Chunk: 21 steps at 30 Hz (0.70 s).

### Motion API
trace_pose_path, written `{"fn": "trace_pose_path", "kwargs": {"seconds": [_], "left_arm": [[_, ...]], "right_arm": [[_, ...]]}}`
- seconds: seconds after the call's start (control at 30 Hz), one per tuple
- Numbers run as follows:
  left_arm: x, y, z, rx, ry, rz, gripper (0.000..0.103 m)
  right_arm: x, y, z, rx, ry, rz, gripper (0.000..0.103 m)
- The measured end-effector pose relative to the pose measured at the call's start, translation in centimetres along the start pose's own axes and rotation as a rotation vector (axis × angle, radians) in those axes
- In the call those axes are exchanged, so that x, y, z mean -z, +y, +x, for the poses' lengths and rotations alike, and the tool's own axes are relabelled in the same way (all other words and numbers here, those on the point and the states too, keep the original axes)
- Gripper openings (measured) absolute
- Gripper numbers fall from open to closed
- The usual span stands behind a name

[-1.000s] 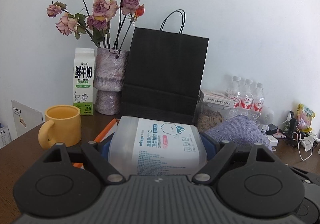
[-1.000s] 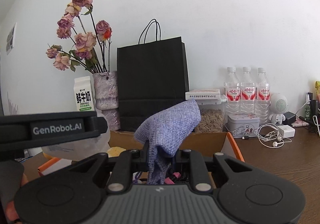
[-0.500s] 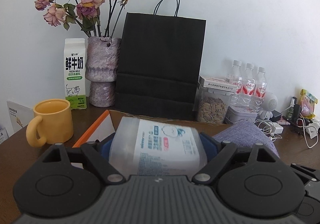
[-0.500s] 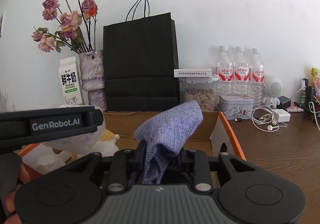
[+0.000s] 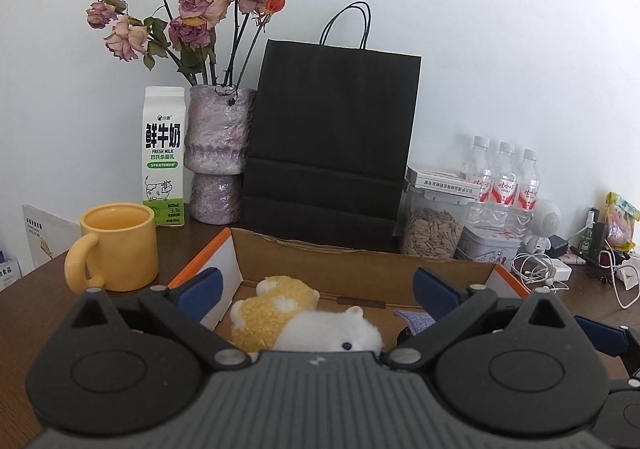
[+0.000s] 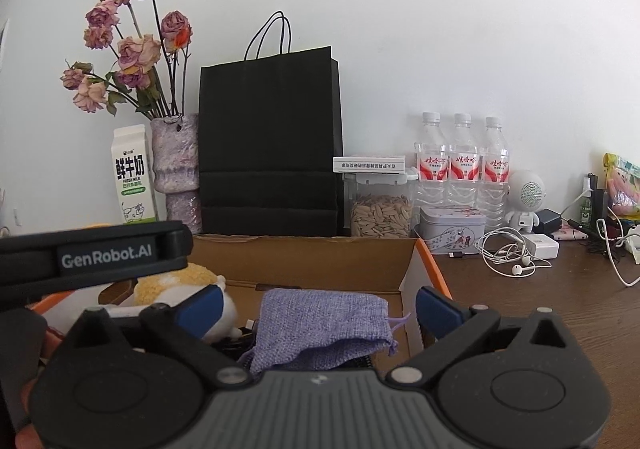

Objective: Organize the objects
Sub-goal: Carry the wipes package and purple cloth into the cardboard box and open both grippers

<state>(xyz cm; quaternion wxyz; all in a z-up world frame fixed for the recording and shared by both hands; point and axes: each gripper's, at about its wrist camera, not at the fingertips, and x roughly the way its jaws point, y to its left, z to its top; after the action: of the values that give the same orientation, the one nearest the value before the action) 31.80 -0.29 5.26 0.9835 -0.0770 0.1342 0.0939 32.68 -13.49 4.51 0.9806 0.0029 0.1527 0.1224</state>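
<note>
Wooden desk [image 6: 540, 309]; cardboard box [image 6: 320, 261] already loaded: plush toy [image 5: 304, 319], purple pouch [image 6: 324, 325]; left gripper [image 5: 316, 291] spread wide, empty; right gripper [image 6: 318, 307] opening, pouch released; remaining clutter judged unsorted.

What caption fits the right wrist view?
Right gripper, fingers opening, over a purple pouch lying loose in the cardboard box beside a plush toy.

You face a plain white wall [image 5: 500, 29] from nine to three o'clock, evenly lit by soft daylight. A dark brown wooden table [image 6: 540, 309] runs beneath it, its bare grain showing at four o'clock.
</note>
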Motion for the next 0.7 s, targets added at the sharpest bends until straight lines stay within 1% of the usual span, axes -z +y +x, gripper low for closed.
{"fn": "trace_pose_path", "kwargs": {"seconds": [0.17, 0.23, 0.4, 0.57, 0.7], "left_arm": [[0.3, 0.2, -1.3, 0.022, -0.046, 0.008, 0.103], [0.4, 0.4, -2.1, 0.013, -0.071, -0.004, 0.103], [0.5, 1.4, -4.1, 0.004, -0.102, -0.027, 0.103], [0.9, 1.6, -5.8, 0.017, -0.108, -0.003, 0.103], [1.9, 1.1, -6.8, 0.039, -0.087, 0.060, 0.103]], "right_arm": [[0.0, 0.0, -1.0, 0.003, -0.003, -0.011, 0.103], [0.1, 0.1, -1.5, 0.005, -0.003, -0.022, 0.103], [0.2, 0.1, -3.5, -0.002, -0.011, -0.064, 0.103], [0.8, -0.5, -5.5, -0.007, -0.015, -0.081, 0.103], [1.4, -0.9, -6.9, -0.006, -0.009, -0.086, 0.103]]}}
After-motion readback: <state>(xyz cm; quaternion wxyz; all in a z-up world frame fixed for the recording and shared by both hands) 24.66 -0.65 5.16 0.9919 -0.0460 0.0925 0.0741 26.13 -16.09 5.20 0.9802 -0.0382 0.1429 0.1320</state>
